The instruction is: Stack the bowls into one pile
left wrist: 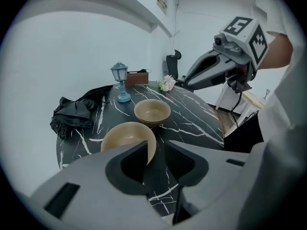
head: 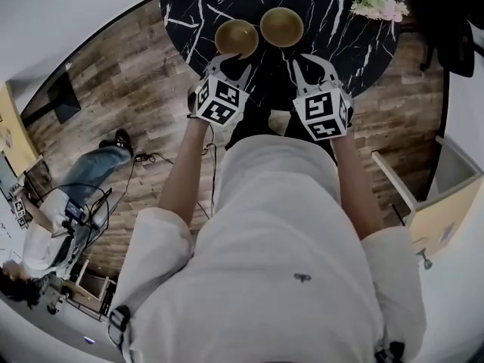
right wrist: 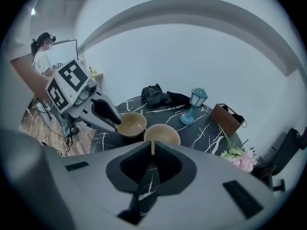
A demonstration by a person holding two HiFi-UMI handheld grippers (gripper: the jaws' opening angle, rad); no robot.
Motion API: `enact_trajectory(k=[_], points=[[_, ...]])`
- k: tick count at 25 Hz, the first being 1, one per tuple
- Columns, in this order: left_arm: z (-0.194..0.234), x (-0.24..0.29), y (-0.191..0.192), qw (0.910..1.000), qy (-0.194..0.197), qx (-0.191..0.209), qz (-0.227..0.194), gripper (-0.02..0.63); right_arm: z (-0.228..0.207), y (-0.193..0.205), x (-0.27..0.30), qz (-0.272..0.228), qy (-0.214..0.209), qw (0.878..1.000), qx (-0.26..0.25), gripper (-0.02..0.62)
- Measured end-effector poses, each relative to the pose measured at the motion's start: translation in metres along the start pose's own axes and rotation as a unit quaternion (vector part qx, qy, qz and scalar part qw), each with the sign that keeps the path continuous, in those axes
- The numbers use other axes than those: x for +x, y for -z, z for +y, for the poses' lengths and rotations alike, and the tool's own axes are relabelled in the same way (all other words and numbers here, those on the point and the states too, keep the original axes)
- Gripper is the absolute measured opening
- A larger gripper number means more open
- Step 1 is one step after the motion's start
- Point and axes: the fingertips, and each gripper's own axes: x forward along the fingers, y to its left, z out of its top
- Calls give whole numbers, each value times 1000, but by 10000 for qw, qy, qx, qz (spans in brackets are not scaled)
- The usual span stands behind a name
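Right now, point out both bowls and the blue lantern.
left bowl [head: 236, 36]: head view, inner hollow.
right bowl [head: 281, 26]: head view, inner hollow.
blue lantern [left wrist: 119, 74]: left gripper view, glass body.

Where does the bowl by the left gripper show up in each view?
Head view: left bowl, top centre, just past the left gripper.
Left gripper view: lower centre-left, its rim between that gripper's jaws.
Right gripper view: centre-left, left of the right bowl.
Shared landmark: the pink flowers.

Tan bowls [head: 236, 38], black white-veined marble table [head: 340, 36], teal lamp [left wrist: 120, 83]
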Motion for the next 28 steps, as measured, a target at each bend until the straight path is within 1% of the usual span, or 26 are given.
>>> enact_trajectory(k=[1, 3, 6, 8, 11, 14, 19, 23, 28], points=[[-2, 1, 2, 9999, 21, 146, 76, 106, 0, 1, -1, 17, 15, 10000, 26, 26], [-5, 4, 5, 9980, 6, 583, 256, 106, -2, 2, -3, 44, 56, 10000, 54, 23], [-6, 8, 10, 9902, -147, 1280, 530, 106, -4, 6, -4, 70, 95, 9999, 114, 20], [-5, 13, 14, 9854, -232, 1541, 679, 106, -4, 10, -6, 81, 97, 9998, 173, 17], [-3, 19, 21, 9799, -337, 1771, 855, 104, -4, 16, -8, 115, 110, 9997, 209, 12], [-2, 22, 26, 9760, -403, 1908, 972, 97, -7, 21, -11, 191, 141, 9995, 199, 11], [1, 25, 26, 9718, -513, 2074, 994, 68, -13, 24, -14, 172, 203, 9993, 263, 8], [1, 30, 27, 9654, -552, 2301, 1100, 55, -16, 29, -17, 173, 248, 9990, 333, 6], [4, 31, 23, 9613, -615, 2445, 1111, 31, -17, 35, -20, 231, 269, 9988, 338, 6]])
